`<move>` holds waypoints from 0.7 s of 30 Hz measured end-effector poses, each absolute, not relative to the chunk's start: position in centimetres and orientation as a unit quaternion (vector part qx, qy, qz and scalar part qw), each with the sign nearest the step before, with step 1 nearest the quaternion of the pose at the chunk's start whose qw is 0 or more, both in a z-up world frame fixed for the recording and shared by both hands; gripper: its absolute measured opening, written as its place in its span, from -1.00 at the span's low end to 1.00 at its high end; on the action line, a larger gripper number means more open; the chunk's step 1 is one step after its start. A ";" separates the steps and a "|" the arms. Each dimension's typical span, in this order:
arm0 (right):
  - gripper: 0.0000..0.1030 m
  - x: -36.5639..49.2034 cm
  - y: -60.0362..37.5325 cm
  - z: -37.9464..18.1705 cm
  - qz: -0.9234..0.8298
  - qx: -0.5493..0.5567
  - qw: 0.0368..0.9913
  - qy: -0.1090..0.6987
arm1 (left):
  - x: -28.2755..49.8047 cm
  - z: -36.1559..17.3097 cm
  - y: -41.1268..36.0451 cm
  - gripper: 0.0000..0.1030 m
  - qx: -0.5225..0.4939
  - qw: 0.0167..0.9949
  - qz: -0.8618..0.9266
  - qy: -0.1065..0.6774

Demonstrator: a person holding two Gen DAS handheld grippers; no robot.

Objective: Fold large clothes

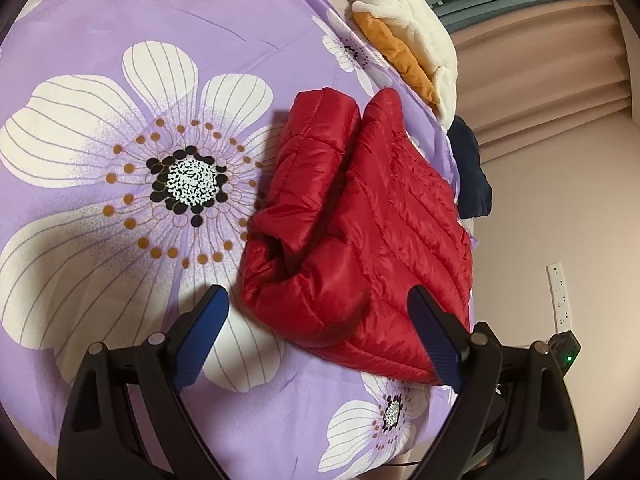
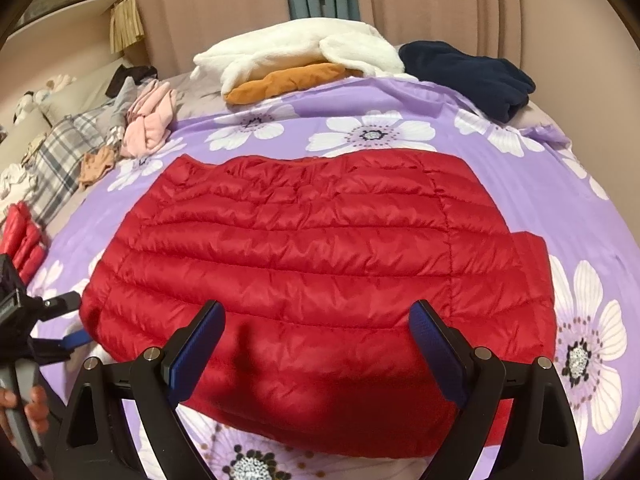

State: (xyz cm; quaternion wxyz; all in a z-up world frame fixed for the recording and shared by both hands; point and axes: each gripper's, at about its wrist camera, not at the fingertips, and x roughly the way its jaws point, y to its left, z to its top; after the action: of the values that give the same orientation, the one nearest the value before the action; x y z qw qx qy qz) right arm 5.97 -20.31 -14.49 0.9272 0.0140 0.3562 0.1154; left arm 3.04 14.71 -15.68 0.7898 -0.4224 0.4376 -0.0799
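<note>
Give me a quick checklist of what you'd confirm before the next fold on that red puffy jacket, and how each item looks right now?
1. Left gripper open, holding nothing: ok.
2. Right gripper open, holding nothing: ok.
3. Red jacket lying flat on the purple floral sheet: mostly ok; the end seen from the left wrist view is bunched.
4. Sleeves tucked in: cannot tell.
5. White and orange pile and navy garment apart from the jacket: ok.
6. Bare sheet beside the jacket for folding: ok.

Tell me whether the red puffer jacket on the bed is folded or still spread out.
Partly folded. The red jacket lies as a compact block with sleeves tucked in, doubled layers visible at its end. Both grippers hover open.
</note>
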 end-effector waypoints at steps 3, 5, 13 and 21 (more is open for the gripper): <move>0.80 6.3 -20.2 -14.6 0.117 0.017 0.926 0.359 | 3.5 -15.8 14.7 0.77 -0.426 0.787 -0.085 0.439; 0.80 6.6 -20.2 -14.6 0.117 0.017 0.925 0.360 | 3.9 -15.9 14.6 0.79 -0.429 0.784 -0.090 0.439; 0.80 7.3 -19.8 -14.5 0.125 0.021 0.925 0.359 | 5.7 -16.5 14.3 0.85 -0.434 0.776 -0.098 0.446; 0.80 7.8 -19.7 -14.3 0.129 0.024 0.925 0.357 | 6.7 -16.9 15.0 0.86 -0.450 0.766 -0.104 0.446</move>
State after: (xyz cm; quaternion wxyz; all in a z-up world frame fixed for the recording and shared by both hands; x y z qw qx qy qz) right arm 7.77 -19.73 -14.33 0.9248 0.0244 0.3571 0.1289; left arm 6.69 15.00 -16.94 0.7664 -0.4504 0.4459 -0.1043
